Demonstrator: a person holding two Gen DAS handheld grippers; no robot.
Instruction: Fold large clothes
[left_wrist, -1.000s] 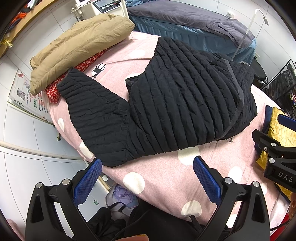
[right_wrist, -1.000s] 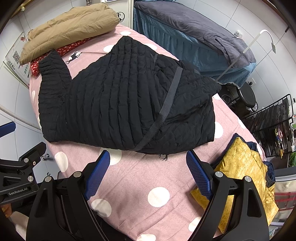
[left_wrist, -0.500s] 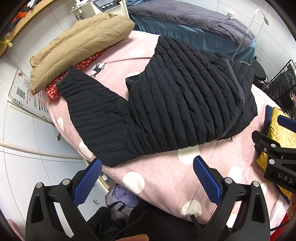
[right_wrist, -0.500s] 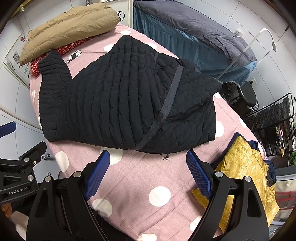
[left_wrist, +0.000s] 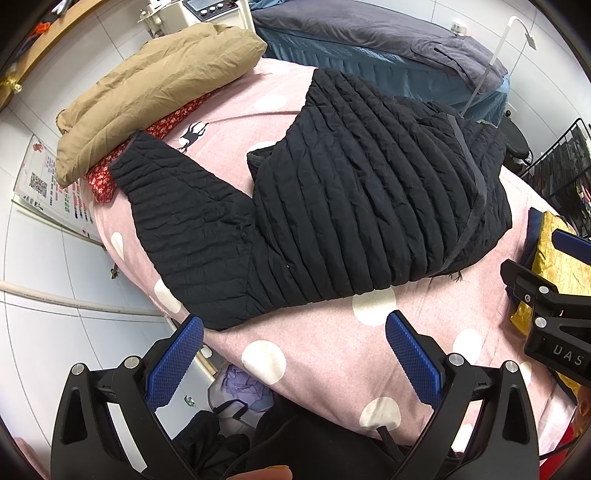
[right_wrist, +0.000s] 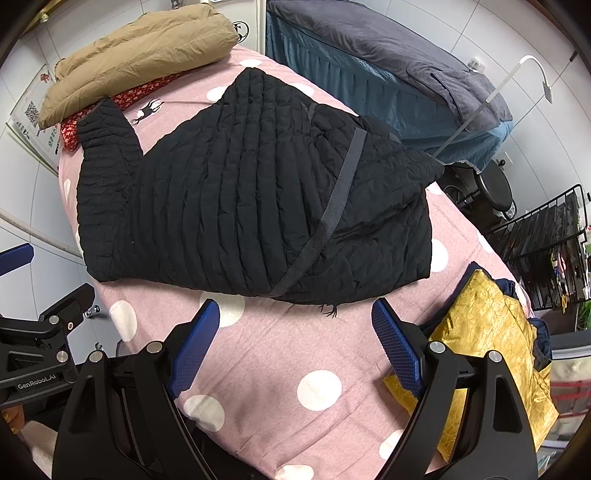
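Note:
A black quilted jacket (left_wrist: 351, 199) lies partly folded on the pink polka-dot bed (left_wrist: 332, 354), one sleeve (left_wrist: 184, 221) stretched out to the left. It also shows in the right wrist view (right_wrist: 258, 206), with a dark strap (right_wrist: 332, 214) running across it. My left gripper (left_wrist: 293, 354) is open and empty, held above the bed's near edge in front of the jacket hem. My right gripper (right_wrist: 295, 343) is open and empty, just short of the jacket's near edge. The right gripper's body shows in the left wrist view (left_wrist: 546, 306).
A tan folded duvet (left_wrist: 155, 85) and a red floral pillow (left_wrist: 147, 147) lie at the bed's far left. A gold cloth (right_wrist: 491, 350) lies at the right. A second bed with a grey cover (right_wrist: 388, 48) stands behind. A black wire rack (right_wrist: 546, 251) is at the right.
Almost nothing has changed. Both grippers have stayed open and nearly still; the right wrist view has crept very slightly.

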